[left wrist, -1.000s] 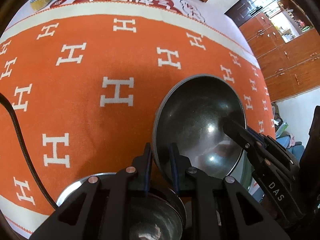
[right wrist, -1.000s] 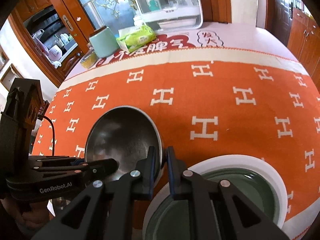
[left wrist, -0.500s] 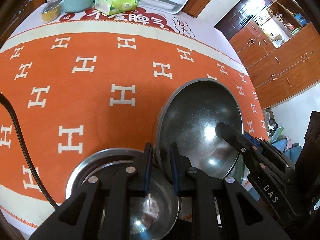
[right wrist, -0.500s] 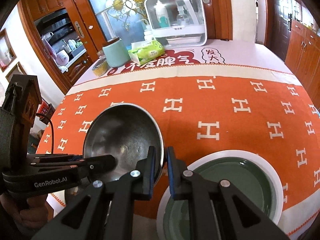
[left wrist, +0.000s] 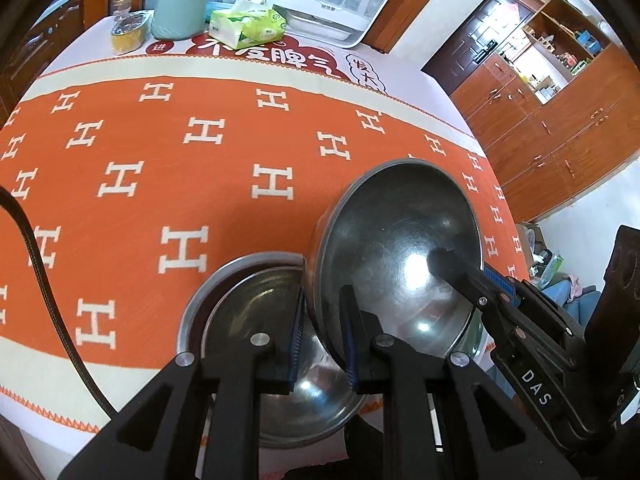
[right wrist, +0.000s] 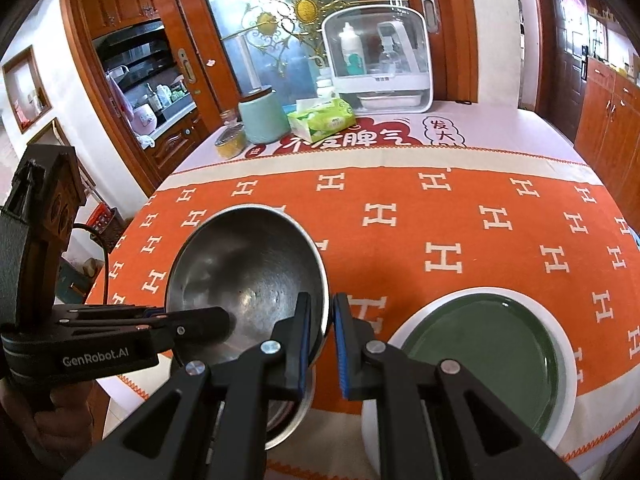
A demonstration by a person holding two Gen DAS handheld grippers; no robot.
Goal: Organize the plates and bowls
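table (right wrist: 500, 128) | orange cloth (right wrist: 440, 216) (H-patterned) | green plate (right wrist: 492, 352) near edge

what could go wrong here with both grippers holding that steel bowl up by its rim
1. Both the left gripper and the right gripper pinch only the thin rim of the lifted steel bowl; smooth metal might slip or twist out.
2. If it drops, it would likely land on the stacked steel bowls below and clatter.
3. Swinging right could clip the green plate, which lies near the table edge.
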